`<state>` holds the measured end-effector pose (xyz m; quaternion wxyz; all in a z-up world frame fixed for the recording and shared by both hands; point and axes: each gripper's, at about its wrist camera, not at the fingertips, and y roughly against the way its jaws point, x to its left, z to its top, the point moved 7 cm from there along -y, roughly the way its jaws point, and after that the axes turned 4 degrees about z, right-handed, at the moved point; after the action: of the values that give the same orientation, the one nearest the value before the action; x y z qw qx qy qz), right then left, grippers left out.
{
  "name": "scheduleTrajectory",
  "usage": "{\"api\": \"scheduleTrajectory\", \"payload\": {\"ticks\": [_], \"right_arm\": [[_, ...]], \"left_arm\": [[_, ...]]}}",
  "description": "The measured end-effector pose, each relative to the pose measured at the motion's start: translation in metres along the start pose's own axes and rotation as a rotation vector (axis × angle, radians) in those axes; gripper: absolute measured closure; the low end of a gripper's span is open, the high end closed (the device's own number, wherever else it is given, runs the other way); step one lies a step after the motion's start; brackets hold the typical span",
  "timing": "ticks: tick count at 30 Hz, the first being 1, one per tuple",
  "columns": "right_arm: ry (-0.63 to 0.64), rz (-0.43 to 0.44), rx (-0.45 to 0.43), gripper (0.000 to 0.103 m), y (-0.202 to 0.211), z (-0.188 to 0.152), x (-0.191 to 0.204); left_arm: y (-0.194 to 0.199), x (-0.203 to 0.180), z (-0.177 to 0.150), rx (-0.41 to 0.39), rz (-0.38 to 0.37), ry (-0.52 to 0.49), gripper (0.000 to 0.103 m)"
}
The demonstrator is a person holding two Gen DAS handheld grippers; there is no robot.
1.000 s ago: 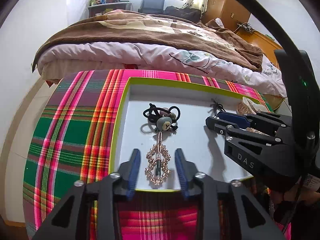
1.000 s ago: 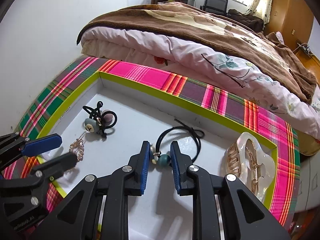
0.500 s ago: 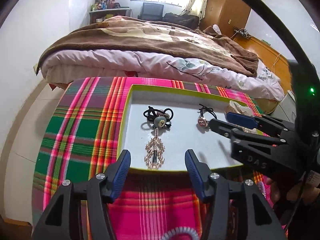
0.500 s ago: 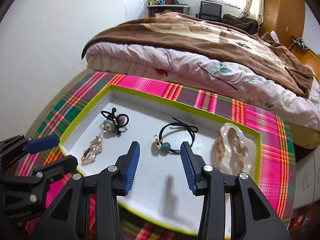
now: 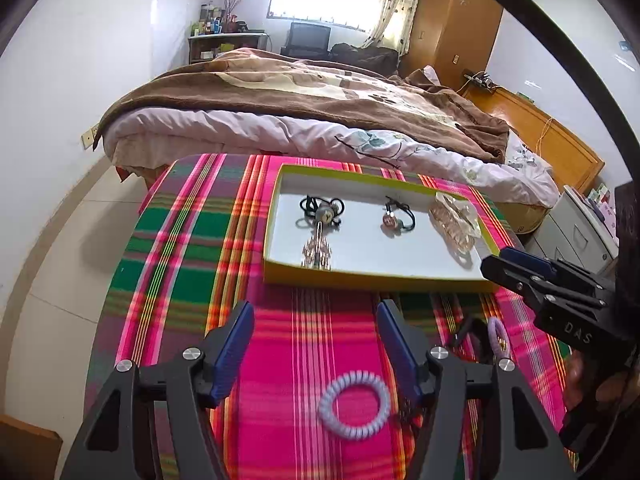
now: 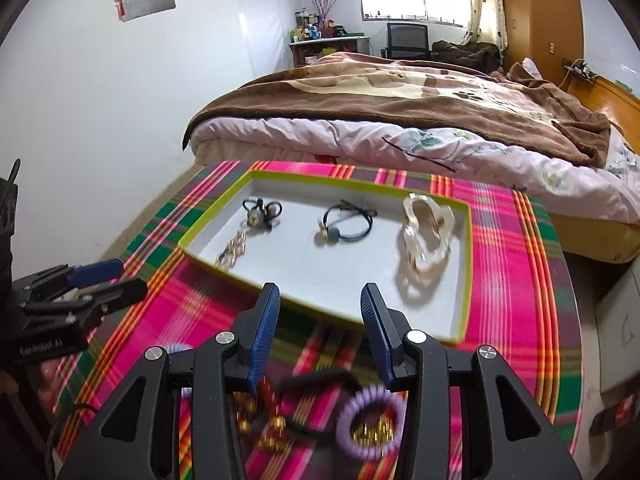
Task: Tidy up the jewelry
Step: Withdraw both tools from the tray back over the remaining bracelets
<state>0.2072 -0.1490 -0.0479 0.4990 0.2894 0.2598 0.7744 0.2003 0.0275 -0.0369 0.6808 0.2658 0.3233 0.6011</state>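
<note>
Judging by what lies ahead of my tools, the sorting is partly done: the tray (image 5: pixel 280 276) on the plaid tabletop (image 5: pixel 180 240) in front of both of them already carries four pieces. Ahead of my right tool (image 6: pixel 320 320) sits the clear claw clip (image 6: pixel 424 232), the biggest piece, at the tray's right end. Further left are the black hair tie with a bead (image 6: pixel 344 224), the knotted black tie with a round charm (image 6: pixel 260 214), and the gold dangling earring (image 6: pixel 234 250) just in front of that charm.

Several things are left outside the tray, close under my tools. A pale spiral hair tie (image 5: pixel 354 410) lies on the cloth between the fingers of my left tool (image 5: pixel 316 344). A purple spiral tie (image 6: pixel 370 422), a black band (image 6: pixel 316 380) and some small gold bits, blurred, lie under my right tool.

Both tools stand with fingers wide apart, holding nothing and touching nothing that I can see.
</note>
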Motion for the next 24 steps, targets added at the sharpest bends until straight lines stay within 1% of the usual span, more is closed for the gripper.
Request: {"api": "scheduleTrajectory", "payload": {"ticks": [6,9,11,16,18,24], "right_arm": [[-0.039,0.015,-0.014,0.06,0.015,-0.028,0.003],[-0.038,0.019,-0.006,0.06,0.019,-0.044,0.008],[-0.039,0.012,0.001,0.06,0.021,-0.055,0.011],[-0.12,0.009,0.01,0.06,0.025,-0.08,0.01],[-0.135,0.01,0.025,0.06,0.024,-0.089,0.012],[-0.183,0.023,0.049,0.06,0.015,-0.095,0.014]], "left_arm": [[0.011,0.0,-0.025,0.005,0.004,-0.002,0.04],[0.014,-0.003,-0.037,0.009,0.015,-0.021,0.04],[0.014,-0.006,-0.047,0.02,0.003,-0.033,0.04],[0.012,0.0,-0.065,0.04,0.009,-0.024,0.039],[0.012,0.005,-0.07,0.043,0.017,-0.015,0.039],[0.015,0.017,-0.077,0.041,0.027,0.007,0.039]]}}
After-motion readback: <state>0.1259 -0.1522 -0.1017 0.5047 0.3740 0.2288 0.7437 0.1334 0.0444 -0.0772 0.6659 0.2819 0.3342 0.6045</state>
